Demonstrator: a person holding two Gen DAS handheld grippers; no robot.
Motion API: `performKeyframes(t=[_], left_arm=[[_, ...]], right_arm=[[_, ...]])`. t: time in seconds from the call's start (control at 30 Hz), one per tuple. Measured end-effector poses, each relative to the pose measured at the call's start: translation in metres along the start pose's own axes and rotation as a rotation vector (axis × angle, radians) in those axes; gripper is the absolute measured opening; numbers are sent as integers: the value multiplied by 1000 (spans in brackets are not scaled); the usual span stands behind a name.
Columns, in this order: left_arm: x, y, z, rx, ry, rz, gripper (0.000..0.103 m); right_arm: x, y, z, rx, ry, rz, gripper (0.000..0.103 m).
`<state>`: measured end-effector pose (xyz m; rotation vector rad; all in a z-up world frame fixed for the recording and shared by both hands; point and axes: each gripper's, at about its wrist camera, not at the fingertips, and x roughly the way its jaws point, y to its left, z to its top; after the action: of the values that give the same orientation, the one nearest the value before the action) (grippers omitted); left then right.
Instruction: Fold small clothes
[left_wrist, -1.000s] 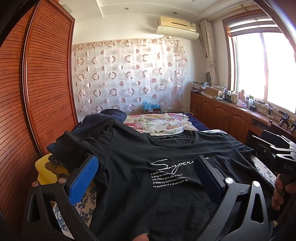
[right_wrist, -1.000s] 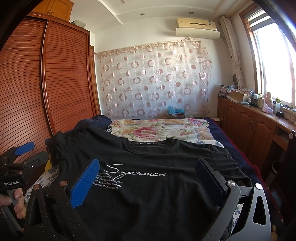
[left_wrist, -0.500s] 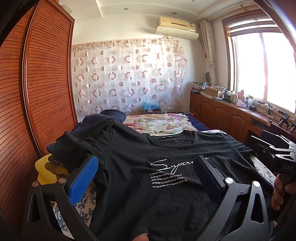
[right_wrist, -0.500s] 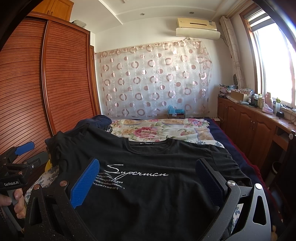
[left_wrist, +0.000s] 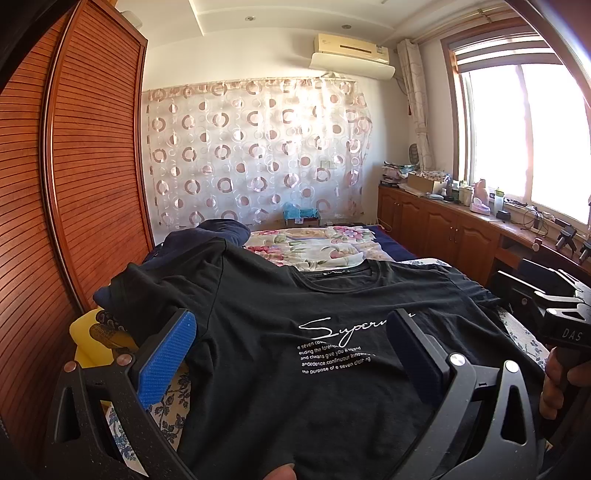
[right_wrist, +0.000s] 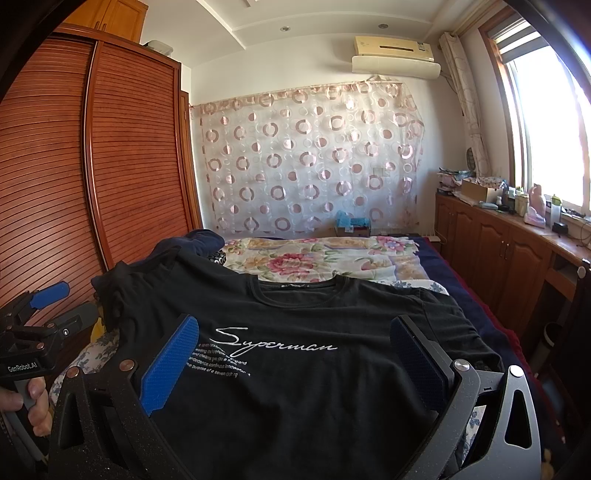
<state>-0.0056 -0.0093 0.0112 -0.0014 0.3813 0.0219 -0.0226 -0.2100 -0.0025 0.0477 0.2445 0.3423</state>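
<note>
A black T-shirt (left_wrist: 295, 321) with white "Superman" print lies spread face up on the bed, collar at the far end; it also shows in the right wrist view (right_wrist: 295, 325). Its left sleeve drapes over a dark blue bundle. My left gripper (left_wrist: 291, 350) is open and empty, hovering above the shirt's lower half. My right gripper (right_wrist: 295, 354) is open and empty, also above the lower half. The right gripper's body shows at the right edge of the left wrist view (left_wrist: 554, 314). The left gripper's body shows at the left edge of the right wrist view (right_wrist: 33, 325).
A floral quilt (right_wrist: 314, 258) lies beyond the collar. A dark blue bundle (left_wrist: 207, 236) sits at the far left. A yellow item (left_wrist: 92, 339) lies by the wooden wardrobe (left_wrist: 74, 184). Cabinets (right_wrist: 498, 251) with clutter run along the right under the window.
</note>
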Motion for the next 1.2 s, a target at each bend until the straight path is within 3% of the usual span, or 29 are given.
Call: performKeyframes(t=[0.3, 0.63, 0.83, 1.2], left_arm=[[4, -1, 0, -10, 4, 8, 103], [39, 15, -8, -31, -19, 48, 103], [61, 41, -8, -39, 16, 70, 103], [83, 104, 0, 1, 129, 57, 103]], right_arm=[[3, 0, 0, 10, 0, 29, 103], [23, -2, -4, 7, 21, 49, 103], [44, -2, 0, -17, 33, 36, 103], [92, -2, 30, -63, 106, 146, 103]])
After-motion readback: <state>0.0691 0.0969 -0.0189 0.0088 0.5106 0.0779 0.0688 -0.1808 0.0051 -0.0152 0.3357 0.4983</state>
